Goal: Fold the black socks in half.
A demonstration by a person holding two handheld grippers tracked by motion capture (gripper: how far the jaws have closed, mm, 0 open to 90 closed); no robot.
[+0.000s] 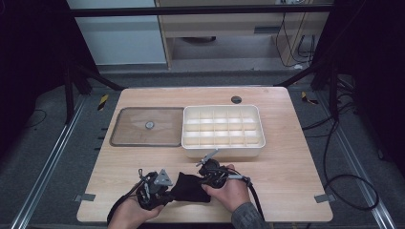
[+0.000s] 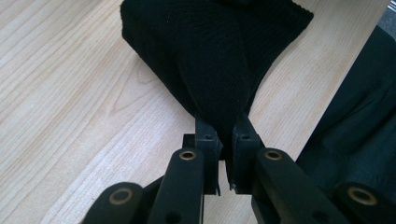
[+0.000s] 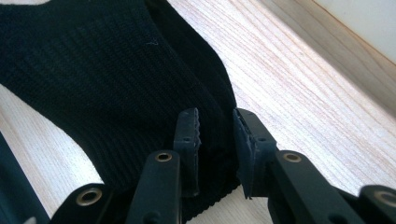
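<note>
A black knit cloth (image 1: 191, 187) lies on the wooden table (image 1: 286, 181) near its front edge, stretched between my two grippers. My left gripper (image 1: 170, 192) holds the cloth's left end; in the left gripper view its jaws (image 2: 226, 135) are shut on a narrow fold of the cloth (image 2: 210, 56). My right gripper (image 1: 205, 183) is at the cloth's right end. In the right gripper view its jaws (image 3: 215, 126) stand a little apart with a thicker bunch of the cloth (image 3: 93, 70) filling the gap between the pads.
A white box (image 1: 222, 149) divided into several small compartments stands just beyond the grippers, at the table's middle. To its left lies a flat clear lid (image 1: 129, 138) with a round knob. A hand and a sleeve come in at the bottom edge.
</note>
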